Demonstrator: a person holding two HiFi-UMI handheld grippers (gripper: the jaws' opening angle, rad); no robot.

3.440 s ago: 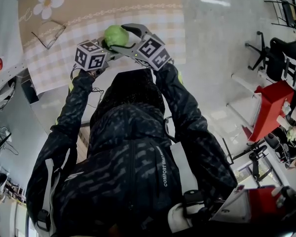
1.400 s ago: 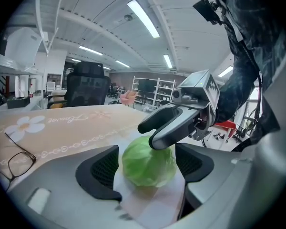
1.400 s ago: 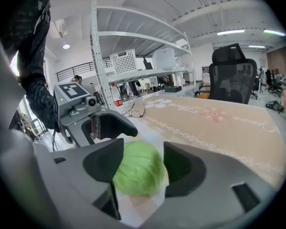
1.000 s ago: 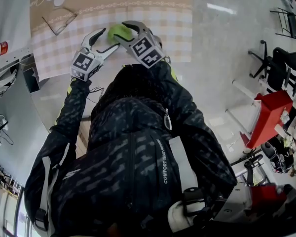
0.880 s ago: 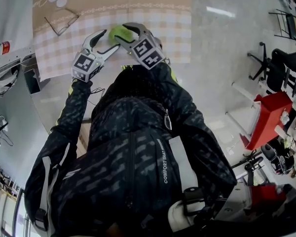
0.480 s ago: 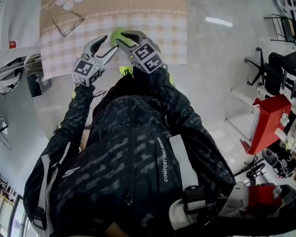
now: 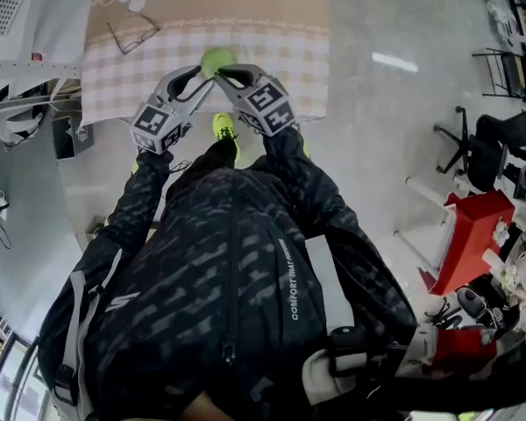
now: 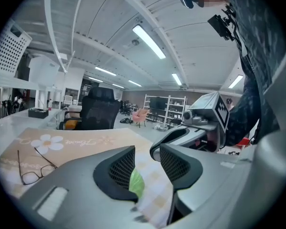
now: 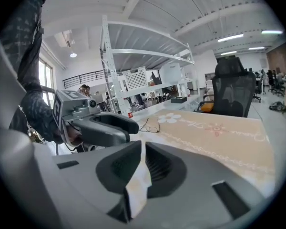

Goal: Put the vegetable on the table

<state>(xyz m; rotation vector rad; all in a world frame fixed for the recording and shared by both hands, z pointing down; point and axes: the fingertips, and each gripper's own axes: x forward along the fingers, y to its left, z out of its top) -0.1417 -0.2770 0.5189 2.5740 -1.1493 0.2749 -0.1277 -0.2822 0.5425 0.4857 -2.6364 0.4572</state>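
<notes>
At the table's (image 7: pixel 285 33) front edge, vegetable (image 7: pixel 217 60) sits on the checked cloth, just past both tools. Left tool (image 7: pixel 191 75) closing, gap remains; right tool (image 7: pixel 231 74) closing, almost together; neither grips anything. Placement looks done; next, back off without nudging it.

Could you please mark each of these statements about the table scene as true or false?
1. The green vegetable lies on the checked tablecloth. True.
2. The right gripper holds the vegetable. False: its jaws are closing with only a narrow gap and nothing between them; the vegetable lies free on the cloth just ahead of it.
3. A pair of eyeglasses lies on the cloth. True.
4. The eyeglasses touch the vegetable. False: they lie well apart, with the eyeglasses further left.
</notes>
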